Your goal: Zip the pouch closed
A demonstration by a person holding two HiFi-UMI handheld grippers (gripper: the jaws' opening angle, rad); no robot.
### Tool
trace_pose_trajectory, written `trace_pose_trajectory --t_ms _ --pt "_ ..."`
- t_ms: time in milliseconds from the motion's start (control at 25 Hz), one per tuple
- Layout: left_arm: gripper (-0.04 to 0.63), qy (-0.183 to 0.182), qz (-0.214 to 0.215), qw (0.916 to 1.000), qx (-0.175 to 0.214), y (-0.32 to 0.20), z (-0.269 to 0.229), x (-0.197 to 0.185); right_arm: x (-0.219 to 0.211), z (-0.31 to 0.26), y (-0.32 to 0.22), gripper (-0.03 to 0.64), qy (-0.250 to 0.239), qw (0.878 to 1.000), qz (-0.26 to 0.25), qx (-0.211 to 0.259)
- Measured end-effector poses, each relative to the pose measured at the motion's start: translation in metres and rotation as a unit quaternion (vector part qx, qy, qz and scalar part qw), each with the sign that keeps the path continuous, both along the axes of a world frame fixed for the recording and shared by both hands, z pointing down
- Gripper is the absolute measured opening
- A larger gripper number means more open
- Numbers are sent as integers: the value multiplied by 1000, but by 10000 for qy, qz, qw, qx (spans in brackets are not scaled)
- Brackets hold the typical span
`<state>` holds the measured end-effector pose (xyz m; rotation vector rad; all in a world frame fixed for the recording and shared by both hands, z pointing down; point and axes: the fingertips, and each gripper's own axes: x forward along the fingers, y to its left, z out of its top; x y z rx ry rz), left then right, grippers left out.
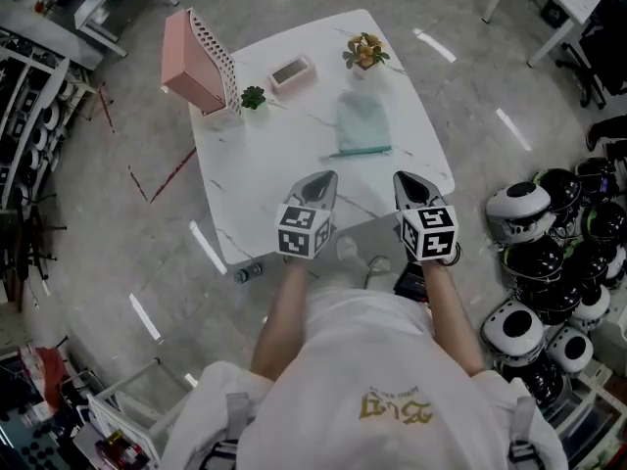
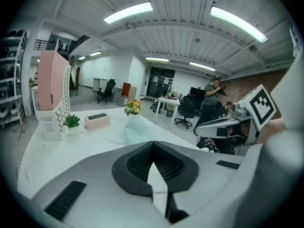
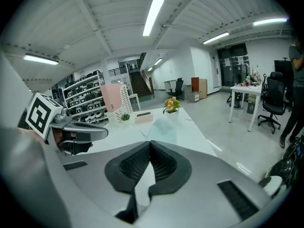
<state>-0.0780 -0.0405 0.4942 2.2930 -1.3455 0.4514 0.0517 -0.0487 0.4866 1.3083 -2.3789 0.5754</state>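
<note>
A pale green see-through pouch (image 1: 362, 125) lies flat on the white marble table (image 1: 245, 194), its zip edge toward me; it also shows as a faint pouch (image 2: 137, 134) and a faint pouch (image 3: 164, 125). My left gripper (image 1: 318, 181) hovers near the table's front edge, well short of the pouch, jaws shut with nothing between them. My right gripper (image 1: 409, 181) hangs level with it on the right, also shut and empty. From its own camera the left gripper (image 2: 153, 152) shows pads touching; so does the right gripper (image 3: 151, 151).
A pink file holder (image 1: 201, 62), a small green plant (image 1: 254, 97), a pink box (image 1: 292, 71) and a flower pot (image 1: 365, 54) stand along the table's far side. Black and white helmets (image 1: 549, 262) pile on the floor at right. A bottle (image 1: 247, 272) lies under the table.
</note>
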Motion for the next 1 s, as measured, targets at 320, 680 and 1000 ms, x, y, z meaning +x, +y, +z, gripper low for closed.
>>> trace_pose_trajectory --t_ms 320,680,1000 --pt "18 84 -201 9993 289 42 -32 14 4 -22 33 12 -212 9992 -190 278" --pt "18 129 -515 9983 240 65 -30 6 -3 -30 49 12 -364 9983 -341 309" --pt "18 182 -590 9976 326 65 -34 3 -2 -32 52 12 -355 9982 -369 301"
